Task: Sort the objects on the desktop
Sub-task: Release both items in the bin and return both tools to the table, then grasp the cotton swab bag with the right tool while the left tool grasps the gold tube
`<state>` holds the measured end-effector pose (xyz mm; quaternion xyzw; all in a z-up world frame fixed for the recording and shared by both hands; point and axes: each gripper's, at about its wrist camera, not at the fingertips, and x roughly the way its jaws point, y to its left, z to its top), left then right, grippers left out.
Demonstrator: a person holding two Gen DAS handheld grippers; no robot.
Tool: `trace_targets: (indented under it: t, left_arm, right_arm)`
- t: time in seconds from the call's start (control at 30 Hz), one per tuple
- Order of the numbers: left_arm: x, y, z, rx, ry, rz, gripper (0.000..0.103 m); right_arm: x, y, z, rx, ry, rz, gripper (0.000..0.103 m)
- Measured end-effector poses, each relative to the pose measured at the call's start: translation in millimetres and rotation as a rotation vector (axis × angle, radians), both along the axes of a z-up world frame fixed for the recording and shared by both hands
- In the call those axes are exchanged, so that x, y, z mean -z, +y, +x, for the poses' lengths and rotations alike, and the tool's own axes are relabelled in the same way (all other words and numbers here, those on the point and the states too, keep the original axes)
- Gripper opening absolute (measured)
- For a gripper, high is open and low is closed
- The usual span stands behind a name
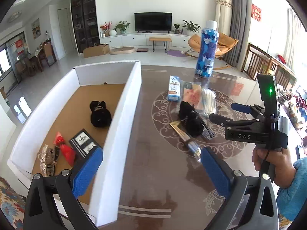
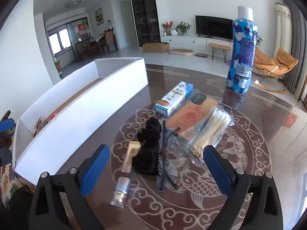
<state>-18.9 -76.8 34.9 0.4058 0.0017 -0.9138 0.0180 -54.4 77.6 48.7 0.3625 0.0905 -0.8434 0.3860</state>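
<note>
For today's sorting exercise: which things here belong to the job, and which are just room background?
Job: white box, blue spray can, toothpaste carton, cotton swabs, black pouch, both open grippers.
Background: television, orange chair.

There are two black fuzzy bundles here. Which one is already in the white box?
The black bundle on the box's brown floor, left of the white box wall. The other black bundle lies on the table among the unsorted items.

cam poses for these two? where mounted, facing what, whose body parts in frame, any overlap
Left wrist: on the left gripper, looking down over the white box wall and table; shows its open blue pads, plus the right gripper and hand.
Right wrist: on that right gripper, facing the table pile; own open pads only.
Shared: blue bottle, black pouch, box, TV.
</note>
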Motion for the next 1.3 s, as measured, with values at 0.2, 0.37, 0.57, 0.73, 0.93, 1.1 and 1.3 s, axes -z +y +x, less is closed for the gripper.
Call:
trace_targets:
  t: [0.2,0.37,0.57,0.73,0.93,1.1,1.3]
  left_arm:
    - [79,52,-28,0.019,-0.124,-0.018,0.103]
    - [117,60,-43,-0.011,-0.182,-0.009,0.103]
    - [135,68,-52,0.008,-0.184,-0.029,0.103]
    - [139,65,-61,-0.016,-0.142,0.011,0.103]
    - [138,64,-69,-0.011,-0.128,0.017,0.103]
    - [138,64,-69,-0.014,-0.125,0.017,0.103]
    - [138,63,-67,-0.011,-0.122,0.021,0.103]
  right_arm:
    - [59,87,-26,0.157,-0.111,0.108,0.098]
    - [79,101,-30,0.208,-0.145,0.155,0.098]
    - [82,83,-22,0.188,-0.105,0.207,0.103]
    - [82,81,-25,0.191,-0.095,0.194,0.103]
    - [83,67,-49,0.187,-0.1,0.198,0.103]
    - [75,47,-80,0.126,-0.152,0.107,0.103]
    - [63,-3,-136,0.123,-0.193,0.103,0.103]
